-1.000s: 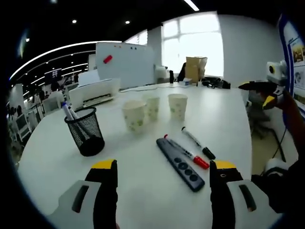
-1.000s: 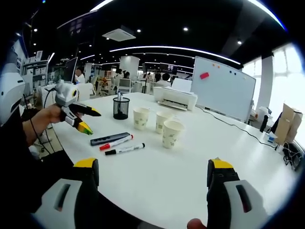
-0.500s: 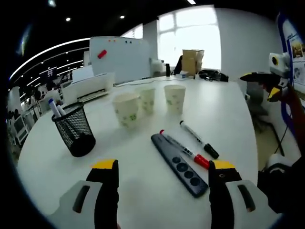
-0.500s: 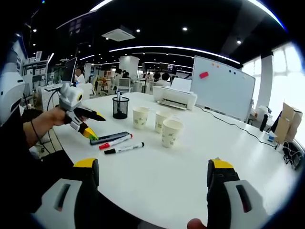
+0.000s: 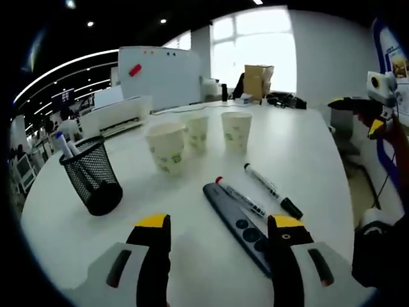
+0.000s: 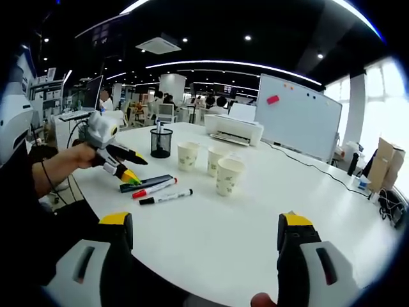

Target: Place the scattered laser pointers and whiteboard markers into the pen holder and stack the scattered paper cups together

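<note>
My left gripper stands open low over the white table, its jaws on either side of a dark laser pointer. A red-tipped marker lies against the pointer, and a black-capped marker lies beside them. Three paper cups stand apart beyond. A black mesh pen holder with markers in it stands to the left. In the right gripper view, the left gripper hovers at the pointer. My right gripper is open over bare table, far from the cups.
A whiteboard and a white printer stand at the table's far side. A cardboard box sits at the far end by the window. The table edge runs close on the right. People sit at desks behind.
The left gripper has moved forward and down to the laser pointer, and its jaws stand a little closer together. The right gripper has not moved.
</note>
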